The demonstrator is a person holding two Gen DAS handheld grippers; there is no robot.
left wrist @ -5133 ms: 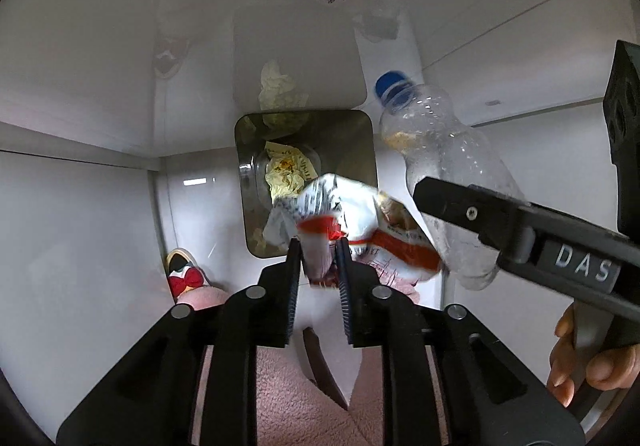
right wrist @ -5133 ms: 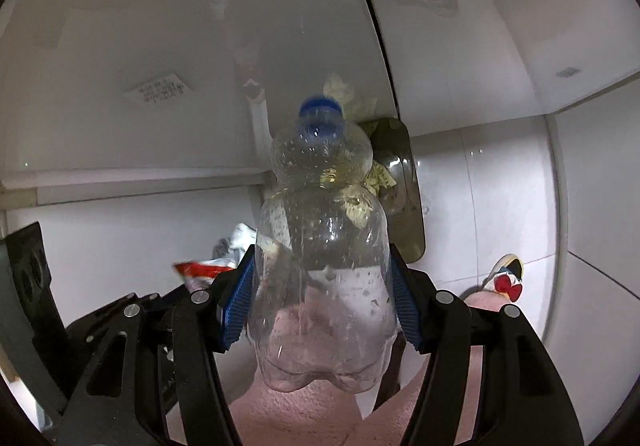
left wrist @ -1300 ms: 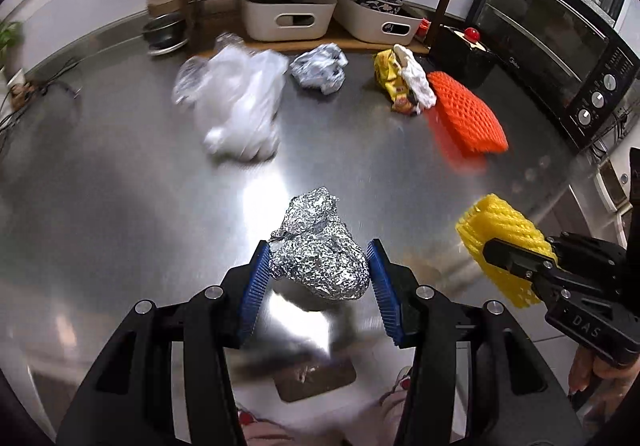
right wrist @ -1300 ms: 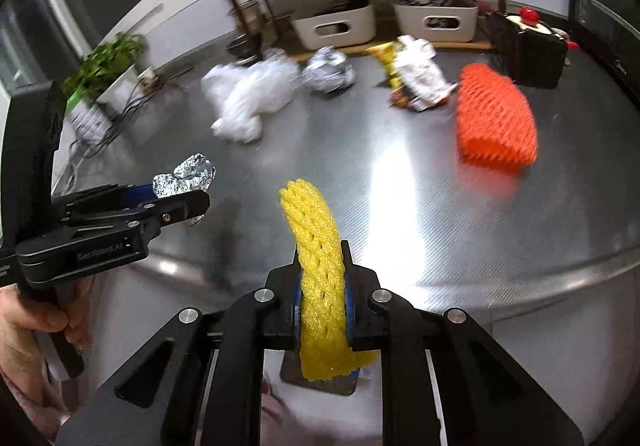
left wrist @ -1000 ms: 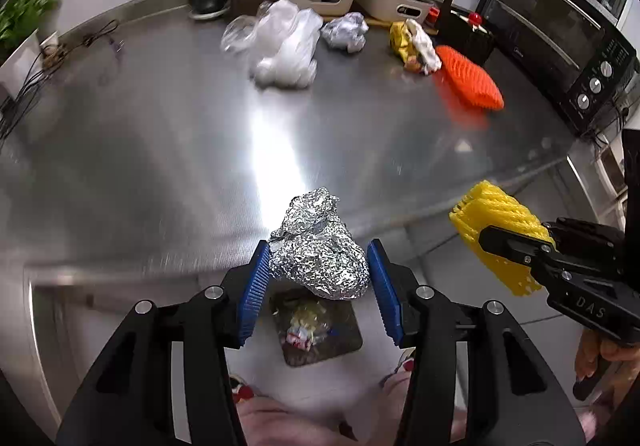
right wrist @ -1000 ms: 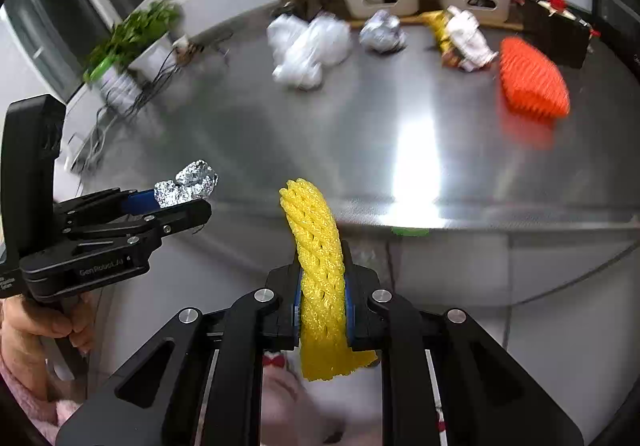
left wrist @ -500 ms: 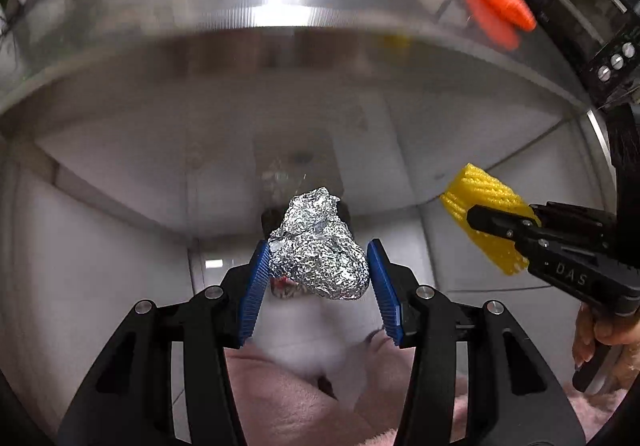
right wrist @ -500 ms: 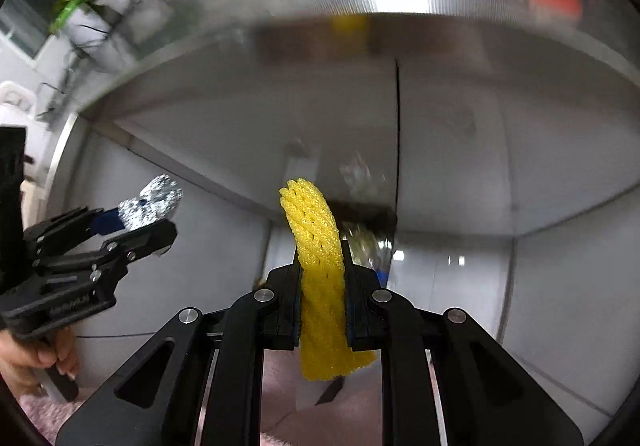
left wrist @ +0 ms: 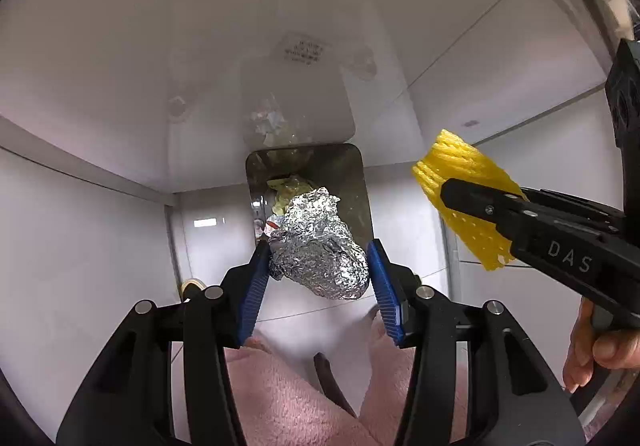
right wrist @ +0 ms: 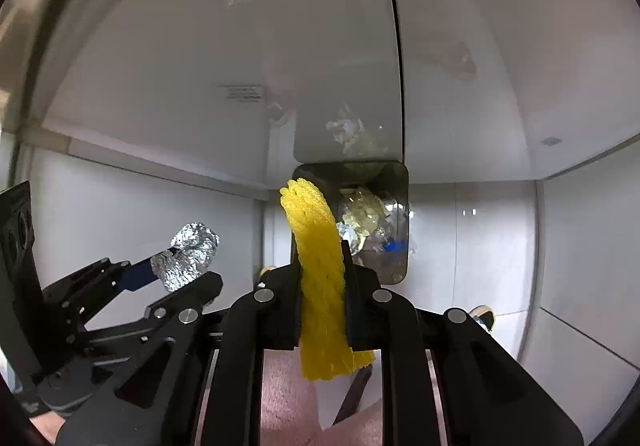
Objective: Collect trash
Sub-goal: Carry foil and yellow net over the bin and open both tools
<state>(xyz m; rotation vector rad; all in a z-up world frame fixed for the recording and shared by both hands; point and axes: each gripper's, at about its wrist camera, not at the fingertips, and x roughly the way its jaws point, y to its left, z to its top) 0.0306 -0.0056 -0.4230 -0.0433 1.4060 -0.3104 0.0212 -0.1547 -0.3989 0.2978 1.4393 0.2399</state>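
One crumpled foil ball (left wrist: 318,244) sits at the centre of the left wrist view, clamped between the two blue pads of the left tongs (left wrist: 316,270). One yellow foam net (right wrist: 320,278) stands upright in the middle of the right wrist view, pinched tight between the closed fingers of the right tongs (right wrist: 322,286). Behind both pieces, at mid-frame, one dark rectangular bin (left wrist: 352,182) stands open on the white floor, with several scraps inside: yellowish wrappers, clear plastic and one blue cap (right wrist: 394,245). White cabinet panels (right wrist: 160,66) fill the upper frame. A hand (left wrist: 600,346) grips the right tool at the lower right edge of the left view.
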